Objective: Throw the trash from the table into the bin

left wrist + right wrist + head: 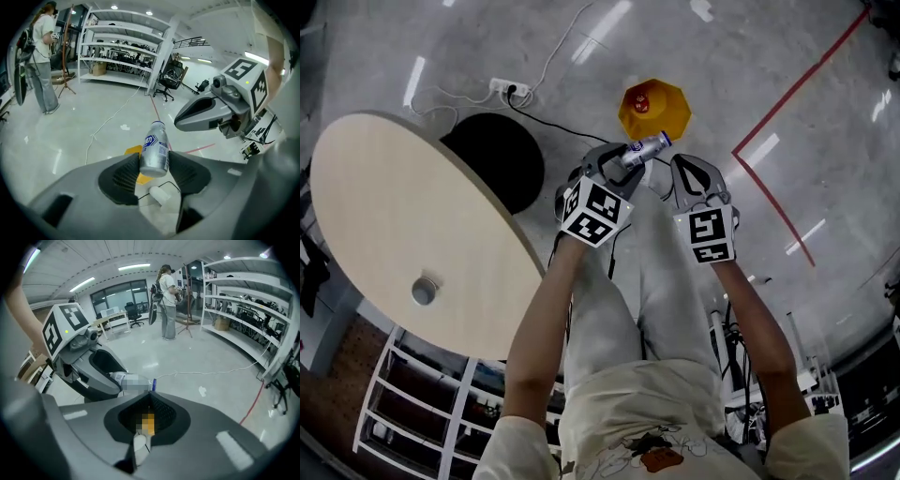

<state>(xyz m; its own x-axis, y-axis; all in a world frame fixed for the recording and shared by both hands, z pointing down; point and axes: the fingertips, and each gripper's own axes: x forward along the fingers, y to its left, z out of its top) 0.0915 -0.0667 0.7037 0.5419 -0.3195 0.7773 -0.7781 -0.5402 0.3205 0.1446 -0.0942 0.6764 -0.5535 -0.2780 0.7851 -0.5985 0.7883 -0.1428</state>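
Note:
A silver bottle [645, 148] with blue print and a white cap is clamped by its lower body between the pads of my left gripper [623, 161], neck pointing away from me. In the left gripper view the bottle [154, 149] stands upright between the jaws of that gripper [154, 165]. Right beyond it on the floor stands the yellow bin [653, 110], holding something red. A sliver of the bin [132, 151] shows behind the bottle. My right gripper [680, 167] hovers beside the left one, shut and empty [149, 398].
The round beige table [394, 216] lies at the left with a small grey round thing [424, 291] on it. A dark round shape [492, 159] sits by its edge. On the floor lie a power strip [508, 89] and red tape [787, 103]. A person [42, 61] stands far off.

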